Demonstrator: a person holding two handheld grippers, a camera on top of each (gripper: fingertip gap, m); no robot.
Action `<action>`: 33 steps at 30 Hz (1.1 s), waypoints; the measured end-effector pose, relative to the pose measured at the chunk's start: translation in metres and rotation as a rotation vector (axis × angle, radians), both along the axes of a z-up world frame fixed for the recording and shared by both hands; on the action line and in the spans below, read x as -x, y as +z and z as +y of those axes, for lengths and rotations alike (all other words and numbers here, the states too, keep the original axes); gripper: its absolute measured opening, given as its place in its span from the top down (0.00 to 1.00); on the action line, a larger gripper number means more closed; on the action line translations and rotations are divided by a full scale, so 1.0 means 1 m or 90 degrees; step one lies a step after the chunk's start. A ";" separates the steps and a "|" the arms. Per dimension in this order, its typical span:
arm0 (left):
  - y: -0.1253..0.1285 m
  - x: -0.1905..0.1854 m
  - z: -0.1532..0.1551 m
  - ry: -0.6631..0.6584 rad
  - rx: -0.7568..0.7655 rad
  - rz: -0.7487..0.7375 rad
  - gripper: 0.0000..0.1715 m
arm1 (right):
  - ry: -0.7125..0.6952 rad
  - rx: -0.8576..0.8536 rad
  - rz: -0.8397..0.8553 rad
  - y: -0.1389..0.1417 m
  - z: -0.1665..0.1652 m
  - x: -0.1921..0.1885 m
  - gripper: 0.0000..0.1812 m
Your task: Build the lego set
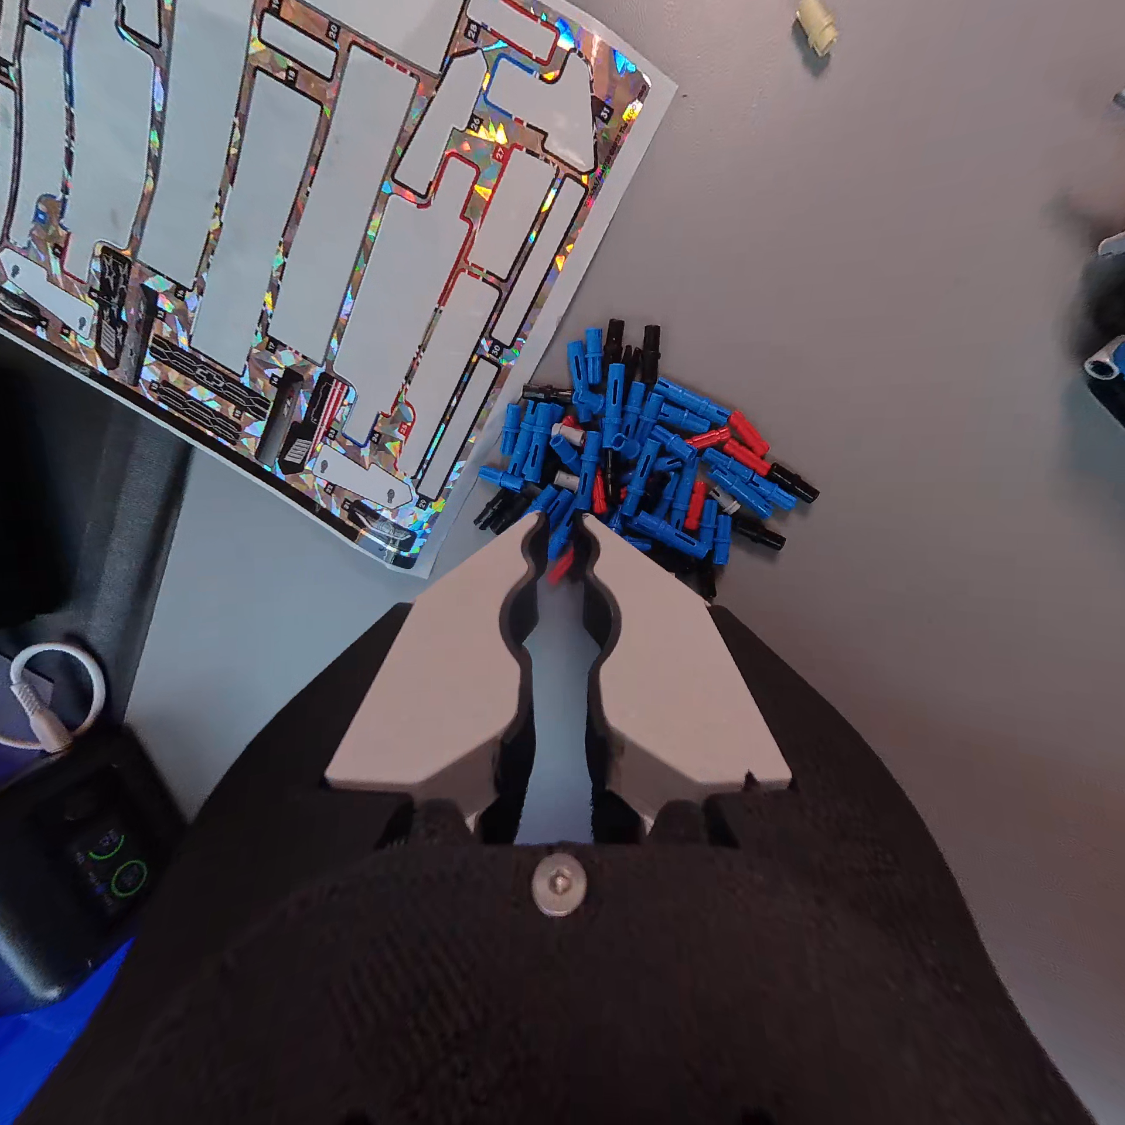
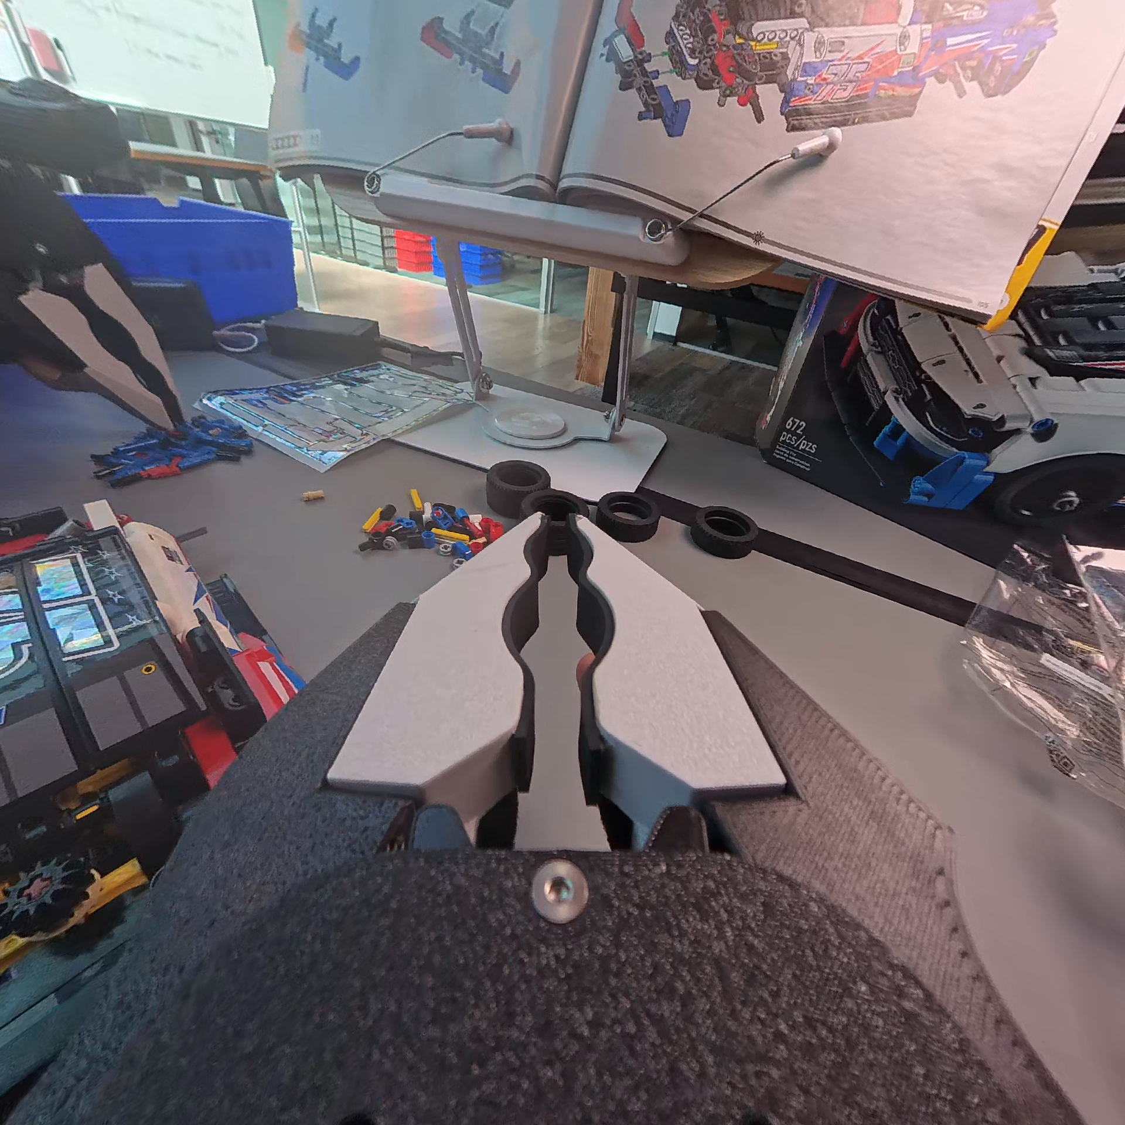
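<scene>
A pile of blue, red and black pins [image 1: 639,450] lies on the grey table beside a shiny sticker sheet [image 1: 274,243]. My left gripper [image 1: 560,520] has its tips at the near edge of the pile, closed down on a blue pin [image 1: 561,536]. The right wrist view shows it [image 2: 173,423] dipped into the pile [image 2: 176,447]. My right gripper [image 2: 558,518] hovers over the table with only a narrow slit between its tips, and nothing shows in it. A black tyre [image 2: 553,504] lies just beyond its tips. The partly built car [image 2: 109,657] sits at the left.
Three more tyres [image 2: 627,514] lie in a row near a small heap of mixed parts [image 2: 426,529]. An instruction book [image 2: 730,152] rests on a stand [image 2: 609,450]. The set box [image 2: 943,396] is at the right and a plastic bag [image 2: 1047,657] lies near it. A tan pin [image 2: 311,496] lies loose. Spacing between my two grippers at the tips: around 35 cm.
</scene>
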State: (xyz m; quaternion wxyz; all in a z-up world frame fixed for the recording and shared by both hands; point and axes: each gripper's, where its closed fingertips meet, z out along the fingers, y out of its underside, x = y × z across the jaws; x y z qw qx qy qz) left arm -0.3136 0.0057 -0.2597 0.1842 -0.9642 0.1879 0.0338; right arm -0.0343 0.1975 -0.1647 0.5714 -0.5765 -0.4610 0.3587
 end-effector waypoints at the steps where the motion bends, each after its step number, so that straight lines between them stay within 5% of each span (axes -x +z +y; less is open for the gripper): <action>1: 0.000 -0.001 0.000 -0.002 0.001 -0.005 0.96 | 0.000 0.001 -0.001 0.000 0.001 0.000 0.99; 23: 0.004 -0.011 0.005 -0.037 -0.005 -0.022 0.98 | 0.005 0.004 -0.013 -0.006 0.002 0.001 1.00; 30: 0.068 -0.059 -0.002 -0.087 -0.132 -0.068 0.98 | 0.075 -0.029 -0.013 0.004 -0.013 0.004 0.97; 32: 0.087 -0.091 -0.011 -0.124 -0.175 -0.075 0.98 | 0.194 -0.036 -0.078 0.003 -0.041 0.005 0.90; 33: 0.092 -0.106 -0.017 -0.139 -0.195 -0.078 0.98 | 0.258 -0.026 -0.127 0.000 -0.057 0.003 0.76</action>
